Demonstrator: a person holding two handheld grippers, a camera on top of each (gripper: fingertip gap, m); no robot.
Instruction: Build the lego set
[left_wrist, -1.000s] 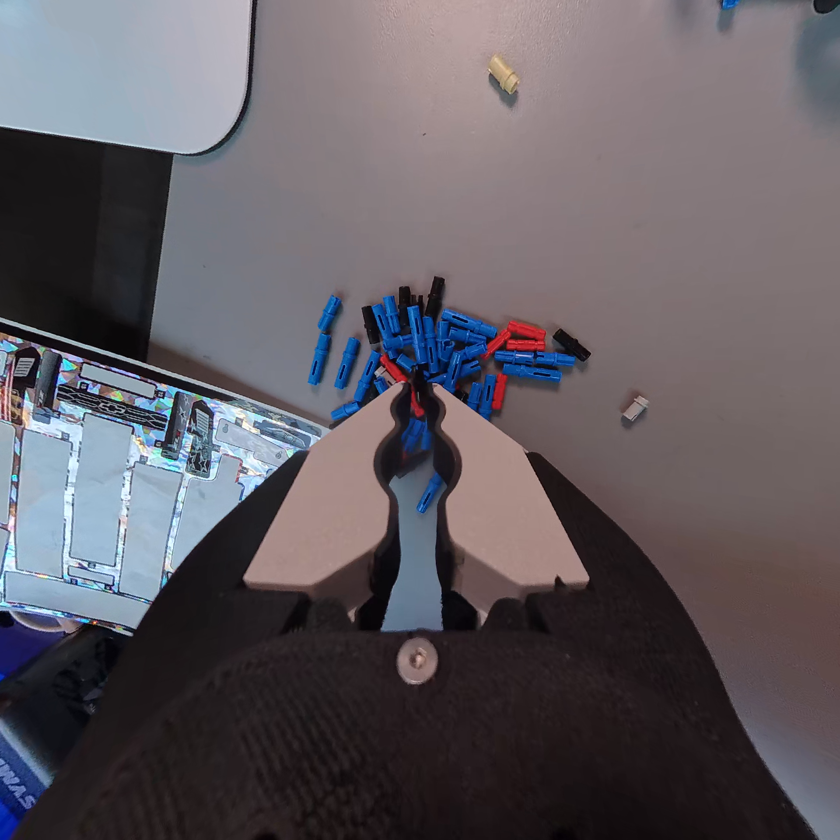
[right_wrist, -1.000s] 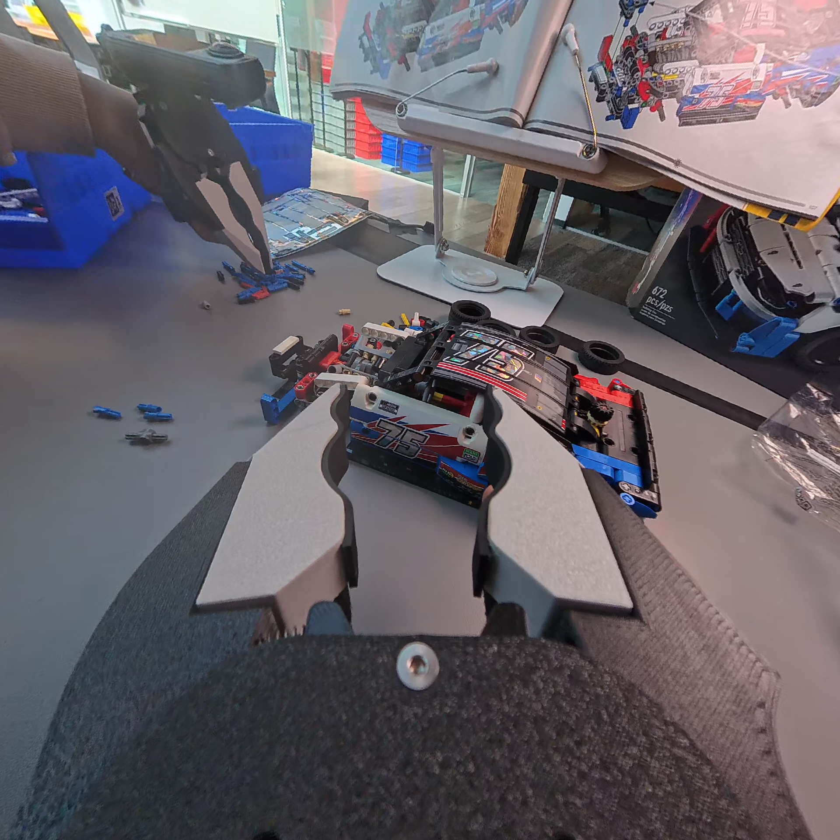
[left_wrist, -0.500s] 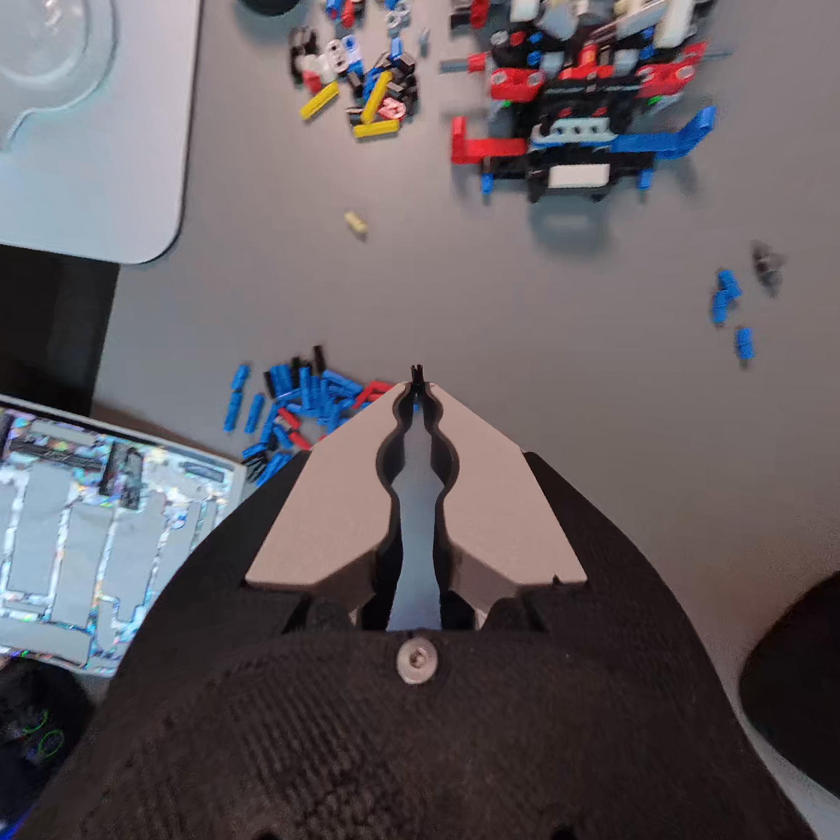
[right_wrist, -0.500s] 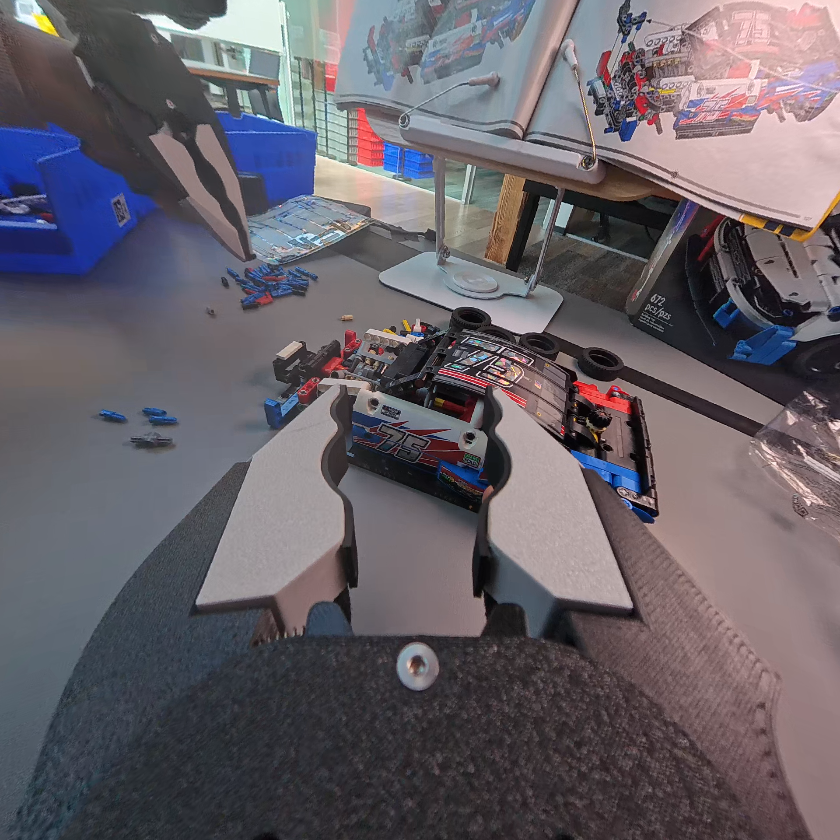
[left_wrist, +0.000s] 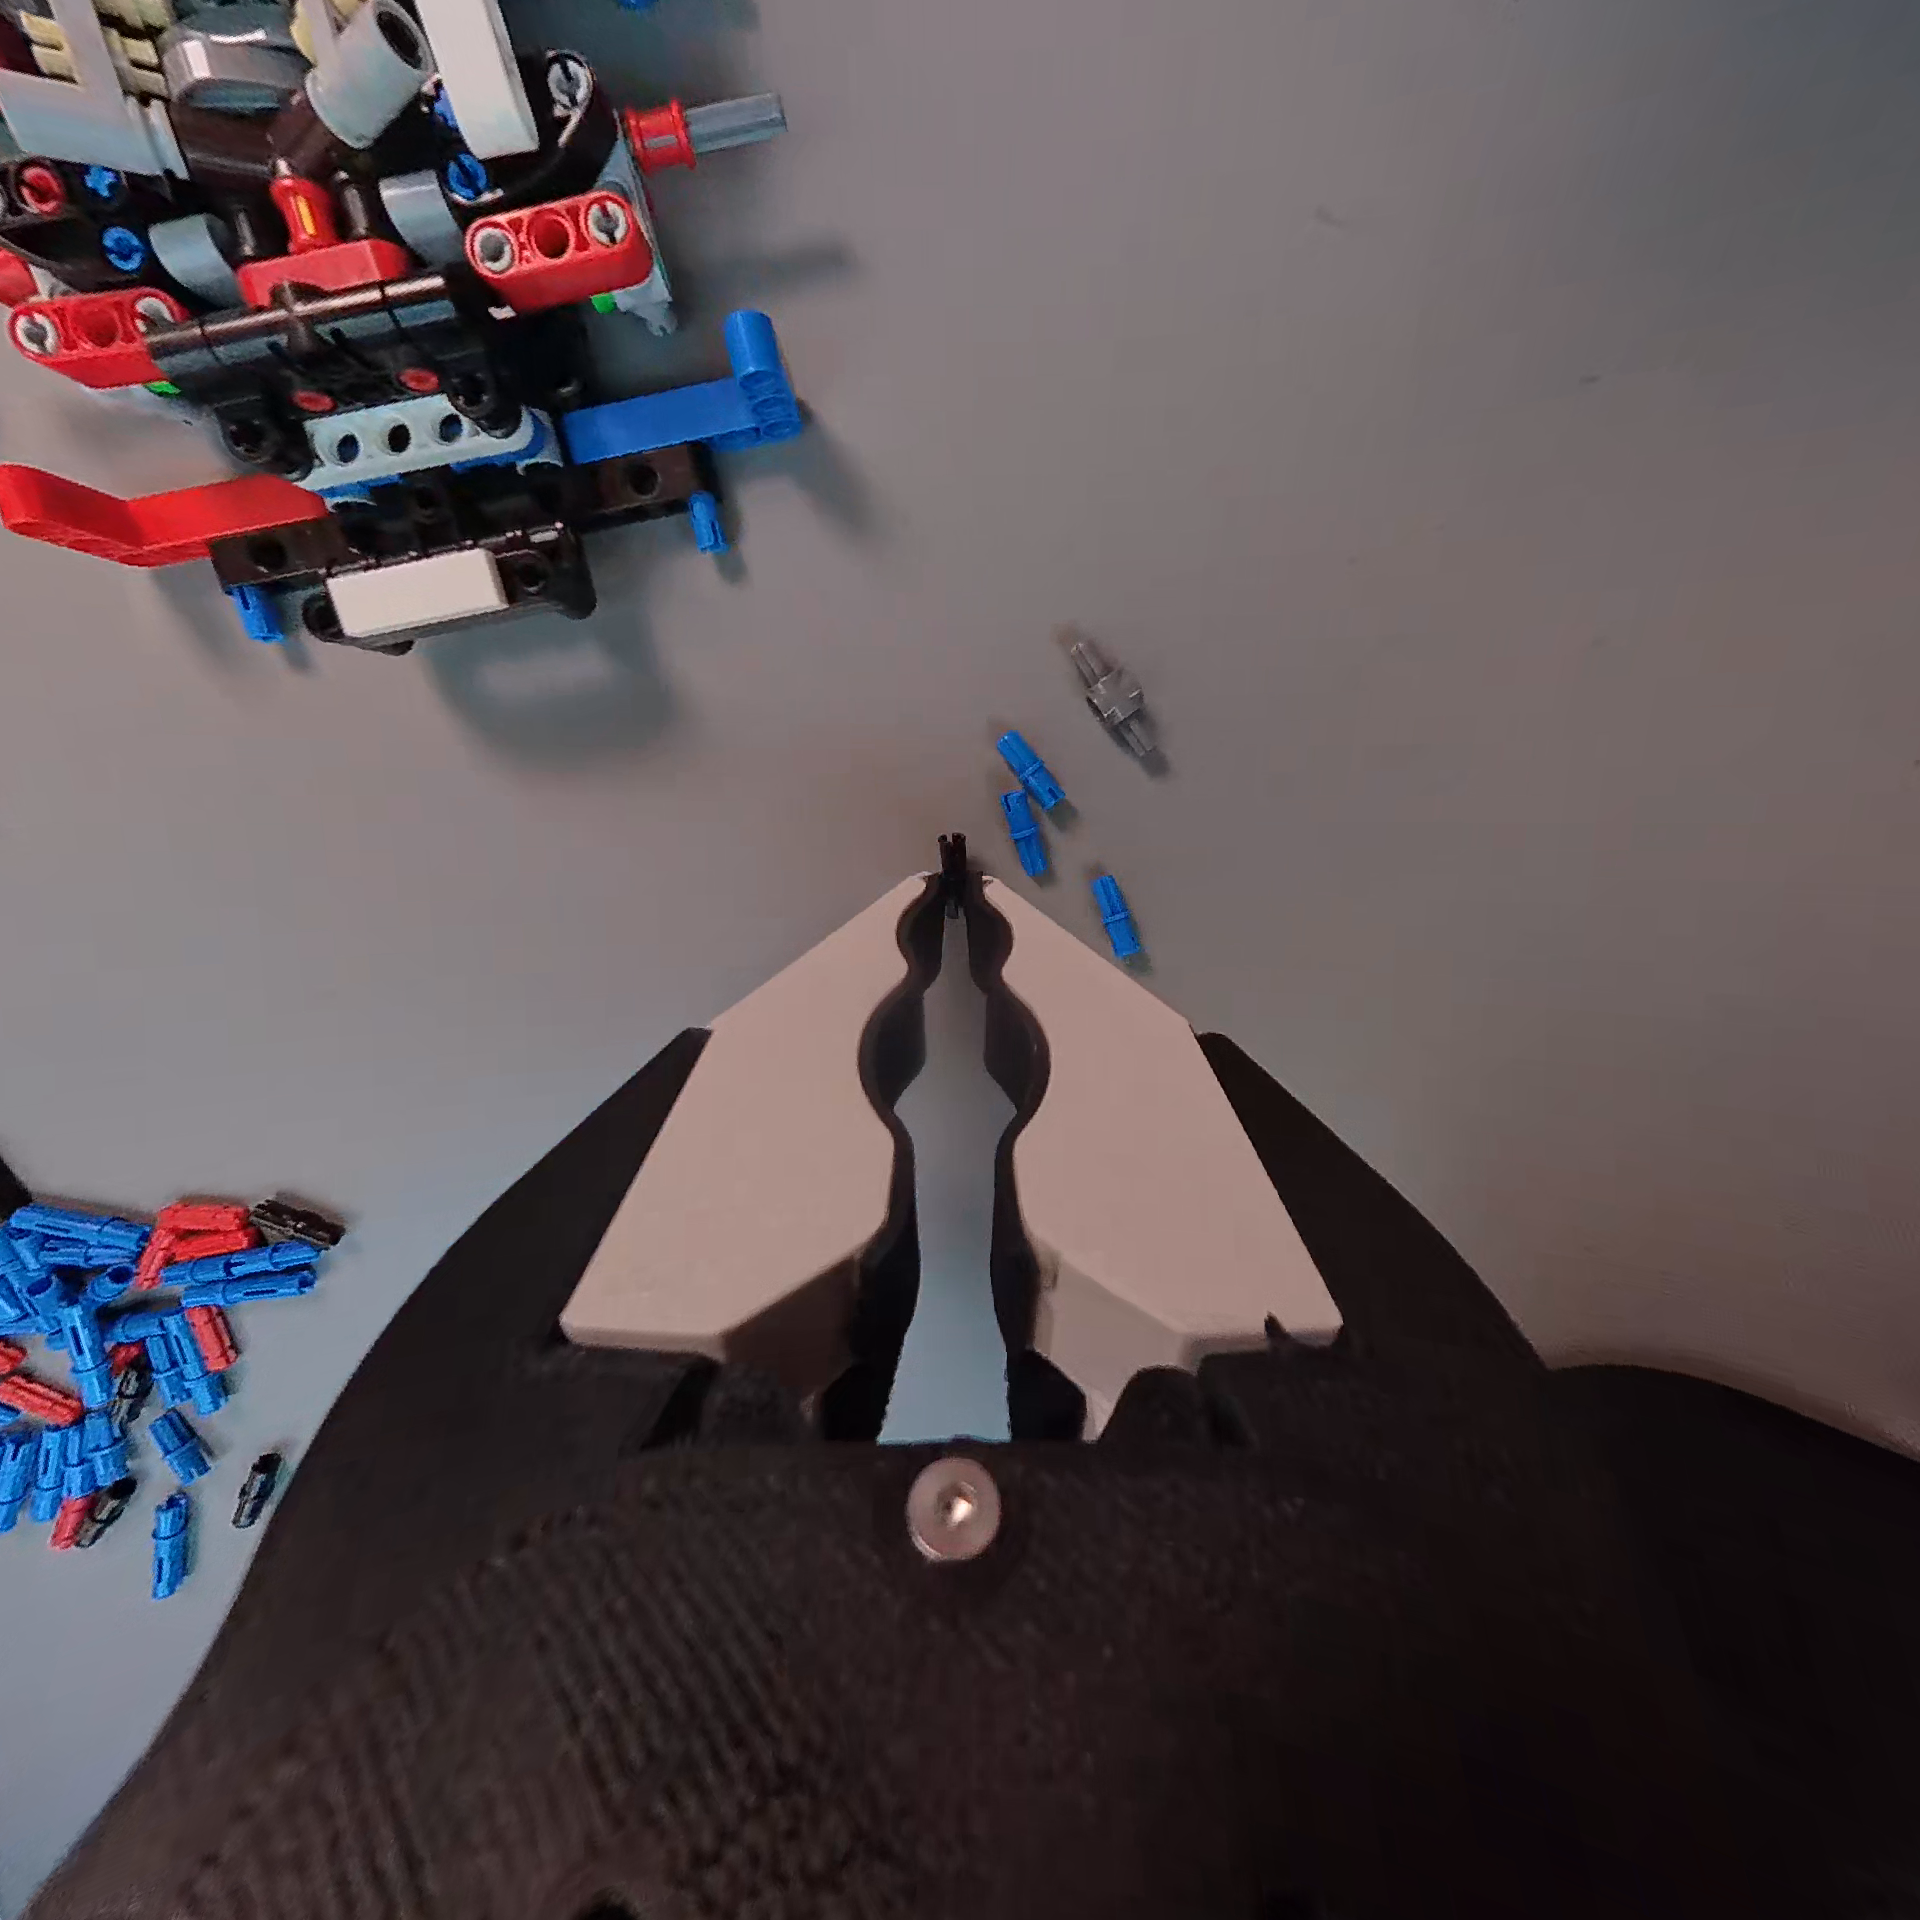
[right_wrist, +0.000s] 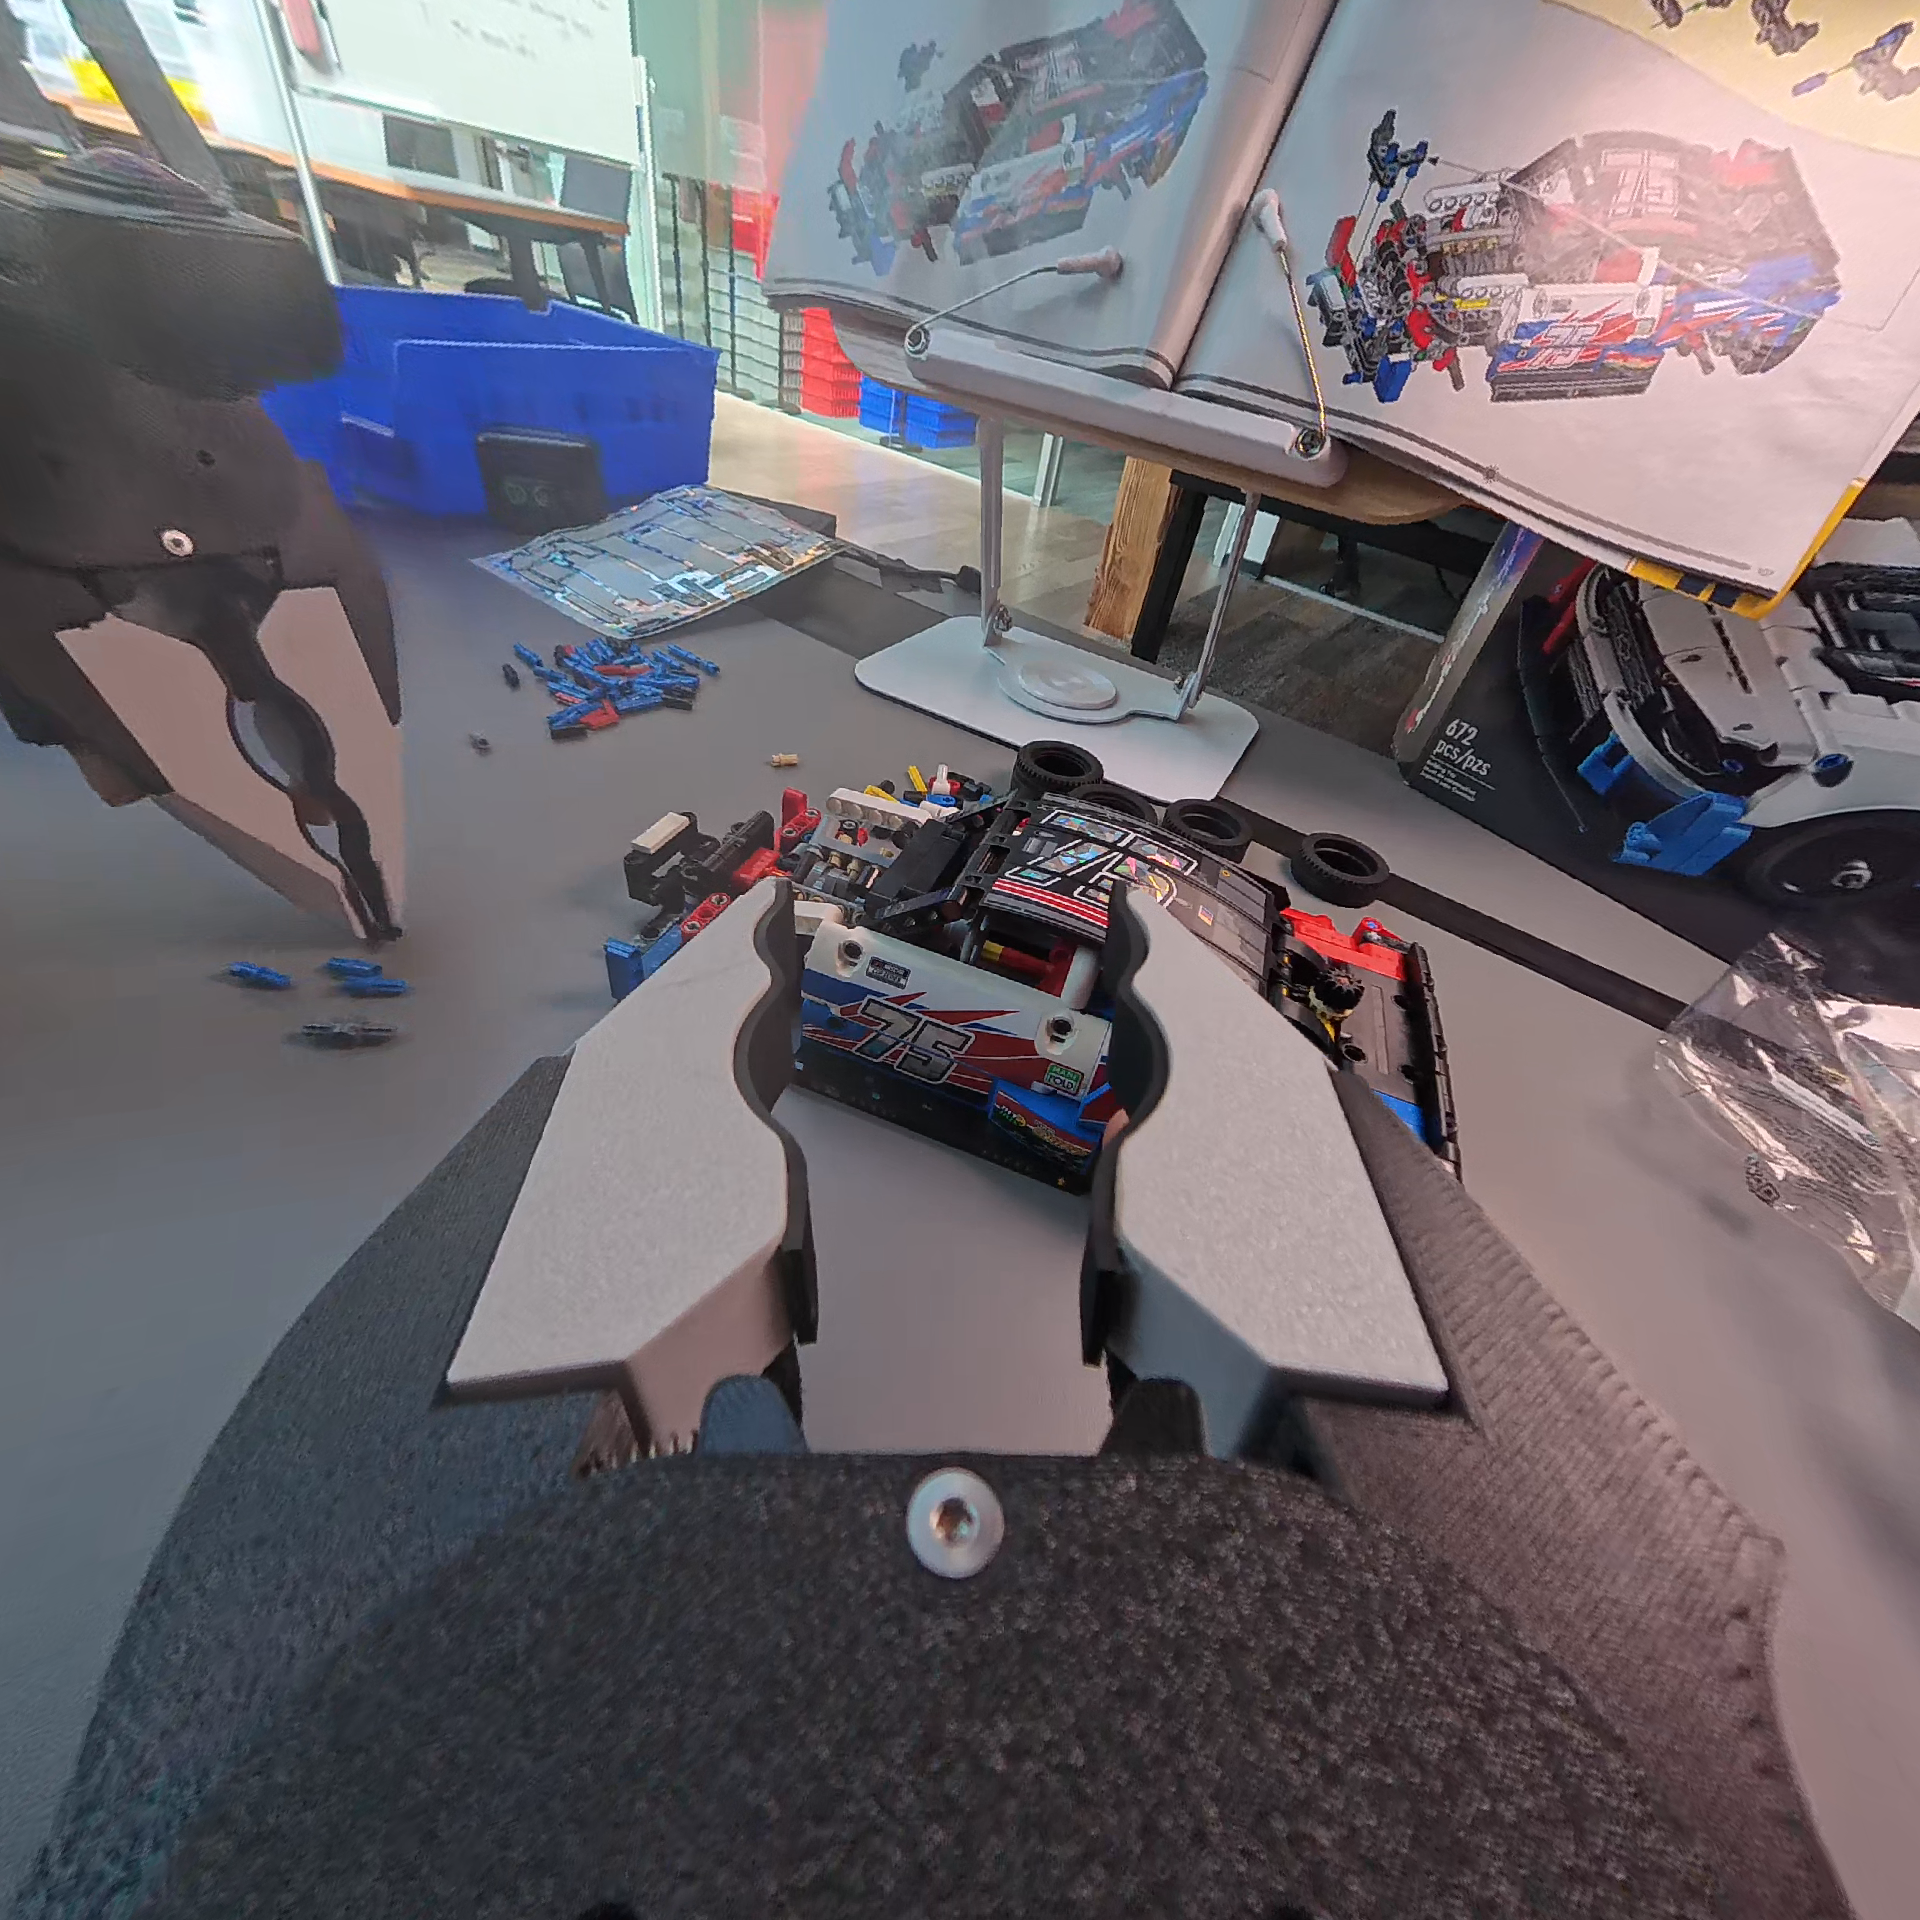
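My left gripper (left_wrist: 952, 881) is shut on a small black pin (left_wrist: 951, 858) that sticks out past its tips, low over the grey table beside three loose blue pins (left_wrist: 1031, 771) and a grey axle connector (left_wrist: 1114, 698). It also shows at the left of the right wrist view (right_wrist: 376, 928). The part-built race car (right_wrist: 997, 997) stands mid-table; its red, black and blue front end (left_wrist: 395, 416) fills the upper left of the left wrist view. My right gripper (right_wrist: 951, 914) is open, its fingers on either side of the car's side panel.
A pile of blue, red and black pins (left_wrist: 114, 1340) lies at lower left, also in the right wrist view (right_wrist: 613, 686). A sticker sheet (right_wrist: 665, 561), blue bins (right_wrist: 520, 416), a book stand with instructions (right_wrist: 1060, 686), loose tyres (right_wrist: 1340, 868), the set's box (right_wrist: 1683, 748) and a plastic bag (right_wrist: 1829, 1101) surround the car. One gripper's finger ends stand about 20 centimeters off the other's.
My left gripper closed on a black pin in the pile, lifted it and carried it toward the three loose blue pins near the car's front. The right gripper stayed at the car.
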